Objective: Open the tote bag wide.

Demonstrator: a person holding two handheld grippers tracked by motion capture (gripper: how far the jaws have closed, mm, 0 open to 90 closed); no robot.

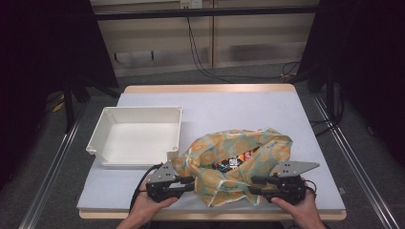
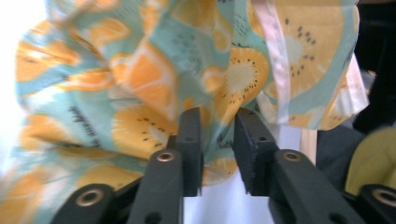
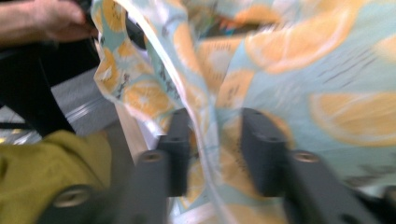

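A cloth bag (image 1: pixel 239 143) printed with orange slices on teal lies slumped at the table's front centre, its mouth open on colourful packets (image 1: pixel 234 161). My left gripper (image 1: pixel 191 183) is at the bag's front left; in the left gripper view a fold of the bag (image 2: pixel 140 70) is pinched between the near-closed jaws of the left gripper (image 2: pixel 217 135). My right gripper (image 1: pixel 253 185) is at the bag's front right. In the blurred right gripper view, the bag's hem (image 3: pixel 303 60) runs loosely through the wider gap of the right gripper (image 3: pixel 215 135).
A white empty tray (image 1: pixel 138 109) stands left of the bag, close to it. The table's front edge (image 1: pixel 210 214) is just behind both hands. The other hand (image 3: pixel 46 18) appears far off in the right gripper view. Cables lie on the floor beyond the table.
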